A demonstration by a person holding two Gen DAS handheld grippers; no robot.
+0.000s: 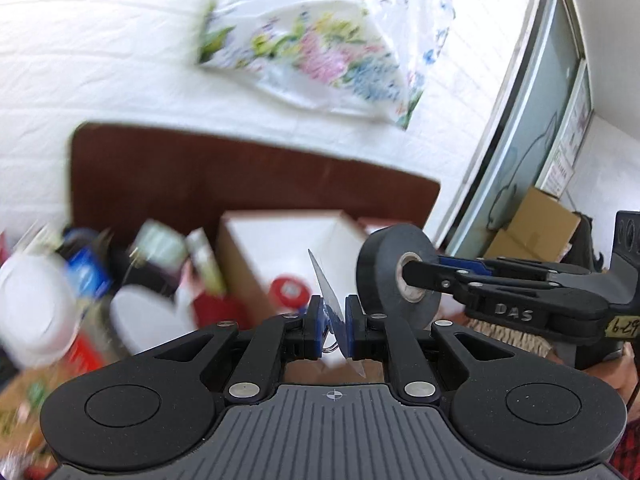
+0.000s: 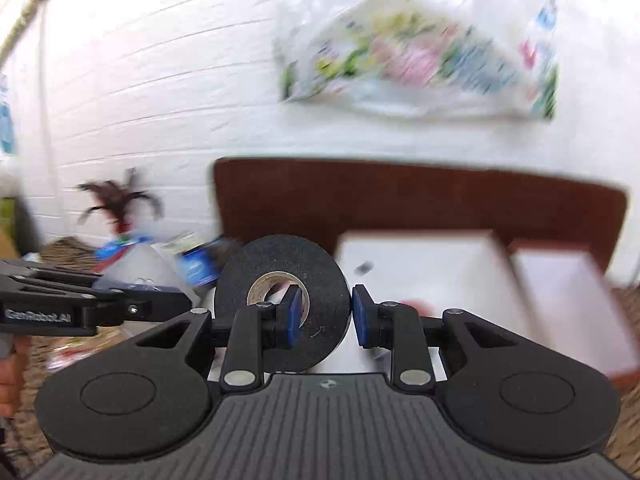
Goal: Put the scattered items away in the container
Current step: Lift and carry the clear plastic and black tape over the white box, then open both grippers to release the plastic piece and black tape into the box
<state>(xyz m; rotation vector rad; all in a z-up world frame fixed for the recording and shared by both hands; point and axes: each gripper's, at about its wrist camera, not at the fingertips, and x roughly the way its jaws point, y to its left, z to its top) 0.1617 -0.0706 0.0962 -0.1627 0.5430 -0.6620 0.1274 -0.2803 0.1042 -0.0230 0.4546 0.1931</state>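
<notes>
While both views are pretty smeared, the grips read fine. In the left wrist view the left gripper (image 1: pixel 334 318) sits bottom centre, jaws pinched nearly together on a thin clear plastic card (image 1: pixel 329 298) standing edge-on between the blue pads. Right of that, the right gripper (image 1: pixel 410 280) comes in from the right edge carrying a roll of black tape (image 1: pixel 384 270): one finger goes through the core, the other sits outside the rim, so it's clamped on the roll's wall, jaws partly open. The right wrist view shows the same hold at centre. The container, a white box (image 1: pixel 280 240) with brown sides, sits mid-frame just behind the card, on a brown table. Blurry clutter (image 1: pixel 100 280) fills the lower left, and a floral plastic bag (image 1: pixel 316 48) hangs up top on the white wall.
</notes>
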